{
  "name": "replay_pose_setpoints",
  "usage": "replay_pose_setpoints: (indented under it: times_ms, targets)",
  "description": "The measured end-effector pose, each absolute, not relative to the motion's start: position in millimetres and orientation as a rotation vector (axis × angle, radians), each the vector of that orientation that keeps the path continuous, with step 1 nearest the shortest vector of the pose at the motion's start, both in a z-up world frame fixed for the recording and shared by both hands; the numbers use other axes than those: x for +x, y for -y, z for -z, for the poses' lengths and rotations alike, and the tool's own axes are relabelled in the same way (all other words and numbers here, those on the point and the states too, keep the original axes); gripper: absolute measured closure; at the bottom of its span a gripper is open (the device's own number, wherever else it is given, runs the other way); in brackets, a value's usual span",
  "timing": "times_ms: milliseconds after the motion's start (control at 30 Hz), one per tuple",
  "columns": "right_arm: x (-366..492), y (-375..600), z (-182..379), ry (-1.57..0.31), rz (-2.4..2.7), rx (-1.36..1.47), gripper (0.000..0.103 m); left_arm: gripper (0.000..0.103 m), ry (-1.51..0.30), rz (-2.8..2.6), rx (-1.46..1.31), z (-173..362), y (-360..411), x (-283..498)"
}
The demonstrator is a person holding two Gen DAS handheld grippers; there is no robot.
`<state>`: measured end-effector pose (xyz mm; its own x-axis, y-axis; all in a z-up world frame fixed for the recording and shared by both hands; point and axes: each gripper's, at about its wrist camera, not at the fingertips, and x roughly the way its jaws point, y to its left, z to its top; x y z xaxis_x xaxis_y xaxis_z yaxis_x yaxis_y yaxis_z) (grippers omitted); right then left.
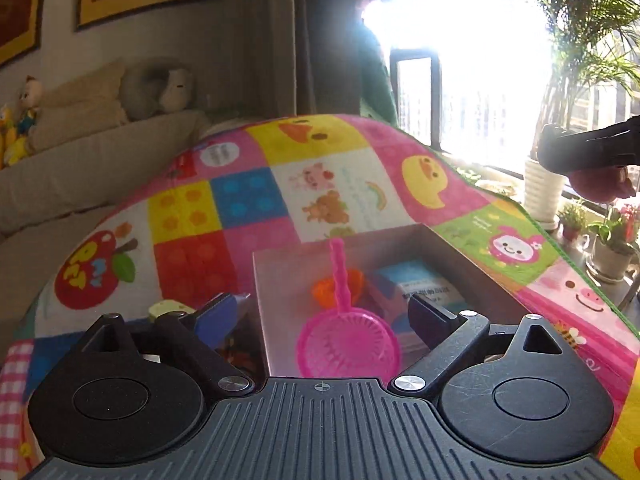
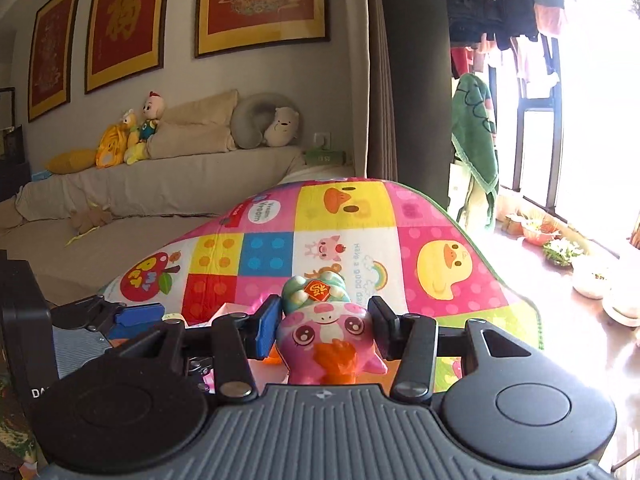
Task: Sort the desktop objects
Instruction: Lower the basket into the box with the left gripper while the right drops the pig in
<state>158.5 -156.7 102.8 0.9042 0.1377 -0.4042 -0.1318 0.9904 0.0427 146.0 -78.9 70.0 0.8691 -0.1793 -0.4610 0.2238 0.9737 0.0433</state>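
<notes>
on the patchwork mat [image 2: 340, 236] i can read "vroom vroom" in a white bubble at the far edge, and "have a good day" running beside a small rainbow on the white square. the apple patch at the left carries coloured letters, but i can't make them out. the pig toy [image 2: 326, 344] has a red diamond tag with a gold character on its green top; i can't read it. a green clock [image 2: 325, 157] by the sofa [image 2: 160, 184] shows digits too blurred to read. the framed red pictures [image 2: 262, 2] on the wall bear gold calligraphy.

from my left wrist view, an open cardboard box [image 1: 472, 272] sits on the mat. inside it lie a pink toy strainer [image 1: 348, 340] with its handle pointing away from me, an orange toy [image 1: 324, 290] beneath the handle, and a blue and white carton [image 1: 424, 284] with dark print too blurred to read.

my left gripper [image 1: 320, 314] hangs over the near edge of the box with its fingers spread wide and nothing pinched between them.

my right gripper [image 2: 324, 326] has both pads pressed on the sides of the pig toy, holding it off the mat, face towards the camera.
</notes>
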Motion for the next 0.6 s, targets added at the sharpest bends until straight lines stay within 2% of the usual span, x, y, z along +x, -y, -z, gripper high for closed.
replay_pose_setpoints:
  times_ms: [267,600]
  targets:
    - [193,133,-59,-0.548,-0.203,0.052,0.056,0.003,-0.552,0.131,0.062,-39,28,84]
    - [212,110,-41,-0.628,-0.189,0.018,0.049,0.002,-0.621,-0.027,0.005,-14,-24,71]
